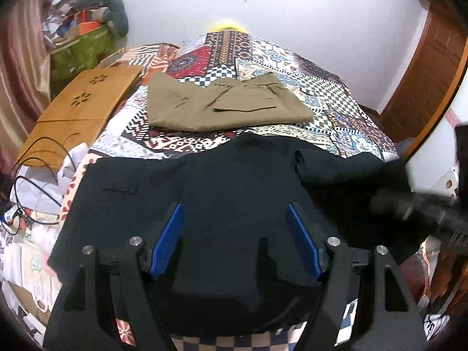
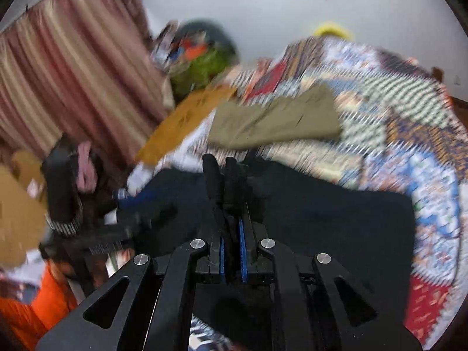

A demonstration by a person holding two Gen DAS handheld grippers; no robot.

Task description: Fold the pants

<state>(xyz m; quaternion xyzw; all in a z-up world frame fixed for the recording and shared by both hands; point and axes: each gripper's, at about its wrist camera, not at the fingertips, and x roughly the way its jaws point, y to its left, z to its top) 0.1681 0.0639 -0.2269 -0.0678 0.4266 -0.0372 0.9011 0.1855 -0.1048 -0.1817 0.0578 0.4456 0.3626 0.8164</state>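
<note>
Down at the lower centre of the left wrist view, the left claw (image 1: 234, 235) stands wide open, its two blue-padded fingers (image 1: 166, 239) spread apart over a pair of black fabric pants (image 1: 204, 181) with nothing between them. These pants lie spread across the near part of a bed covered in a multicoloured patchwork bedspread (image 1: 292, 58), filling the middle and lower part of that frame; a rolled or bunched fold of the black cloth rises at the right centre. Beyond them, toward the upper middle, a pair of khaki-brown folded pants (image 1: 228, 102) rests flat on the bedspread, apart from the black ones. A light wooden board with flower-shaped cutouts (image 1: 87, 99) sits at the left, its corner overlapping the bed edge, and thin black cables (image 1: 38, 161) loop at the lower left. A blurred dark shape at the right edge appears to be the right claw (image 1: 424, 210). The right wrist view is heavily motion-blurred: the right claw (image 2: 231, 175) is closed, its black fingers (image 2: 213, 181) pressed nearly together at the centre over the black pants (image 2: 336, 219), and black cloth seems pinched between them, though the blur leaves this uncertain. Striped pink curtains (image 2: 73, 87) hang at the upper left there.
</note>
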